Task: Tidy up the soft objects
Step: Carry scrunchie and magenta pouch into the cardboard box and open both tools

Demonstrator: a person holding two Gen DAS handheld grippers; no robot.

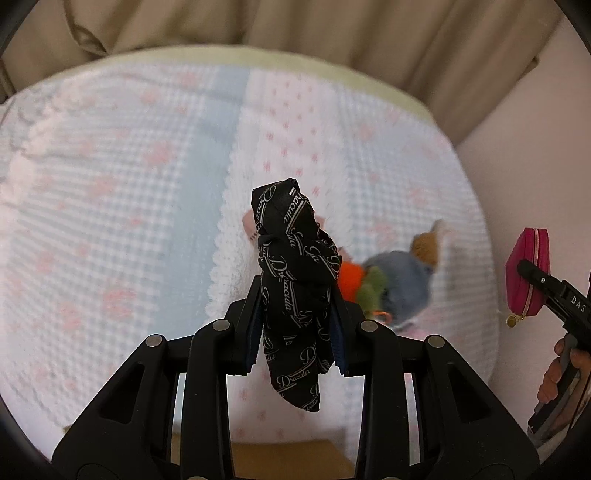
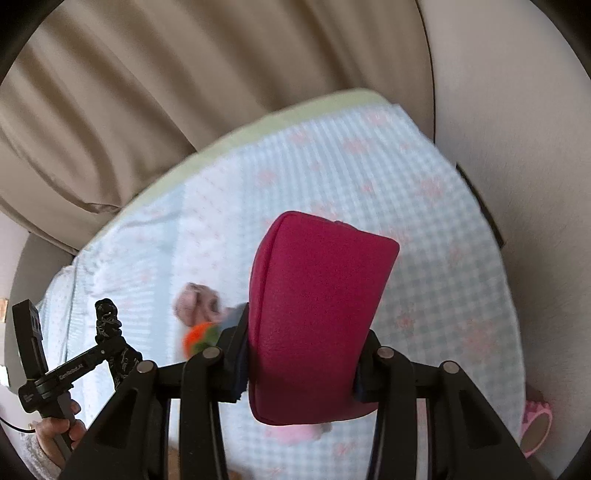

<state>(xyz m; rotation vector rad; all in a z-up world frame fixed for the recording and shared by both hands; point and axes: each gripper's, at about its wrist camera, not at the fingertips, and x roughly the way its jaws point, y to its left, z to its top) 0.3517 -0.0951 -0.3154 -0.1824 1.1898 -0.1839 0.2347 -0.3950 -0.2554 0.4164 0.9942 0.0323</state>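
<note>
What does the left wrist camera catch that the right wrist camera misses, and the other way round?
Only the left wrist view shows the white lettering on the black scarf close up, the pouch's gold zipper pull, and the blue plush toy's brown head. Only the right wrist view shows the pouch's broad side filling the right gripper, a pink roll at the bed's edge, and the hand holding the left gripper. Both show the checked blanket, the beige curtain, and each gripper shut on its item.

Black gripper (image 1: 297, 332), silver screws, blue pads.
</note>
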